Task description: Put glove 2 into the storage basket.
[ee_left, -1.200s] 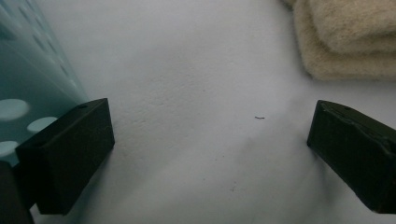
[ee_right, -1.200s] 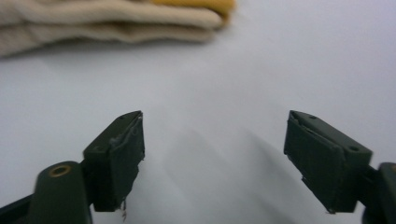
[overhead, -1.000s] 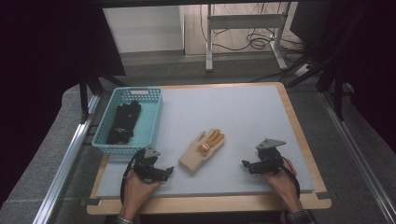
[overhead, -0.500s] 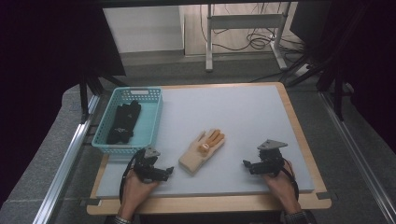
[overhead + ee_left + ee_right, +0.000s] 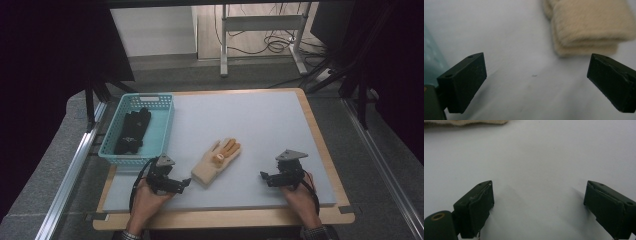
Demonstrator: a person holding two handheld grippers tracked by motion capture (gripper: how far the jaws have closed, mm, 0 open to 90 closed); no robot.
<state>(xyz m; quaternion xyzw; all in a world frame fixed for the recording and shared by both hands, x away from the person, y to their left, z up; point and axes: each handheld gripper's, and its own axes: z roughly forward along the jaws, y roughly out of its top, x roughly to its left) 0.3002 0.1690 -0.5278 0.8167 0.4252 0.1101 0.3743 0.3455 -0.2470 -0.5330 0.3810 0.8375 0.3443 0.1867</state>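
The beige knitted glove with orange fingertips (image 5: 216,161) lies flat on the pale grey mat of the bench (image 5: 260,125), about midway between the two grippers, its cuff toward the person and its fingers pointing away and a little to the right; nothing touches it. Compared with a second ago the glove has not moved at all; the left gripper (image 5: 184,183) stays at the same place just left of the cuff, and the right gripper (image 5: 263,175) has shifted only slightly, remaining well to the right of the glove. I judge from this that the reach for the glove has hardly begun, and that the left gripper is the better placed one for taking it.

In the left gripper view the jaws stand wide apart with nothing between them, and the folded cuff of the glove (image 5: 586,27) is just ahead; in the right gripper view the jaws are also spread wide over bare mat, with only an edge of the glove (image 5: 466,122) far at the top.

Counted: one beige glove on the mat; one turquoise plastic basket (image 5: 162,131) to the left of the glove, holding dark gloves (image 5: 132,131), whose number I cannot tell; two grippers; two hands.
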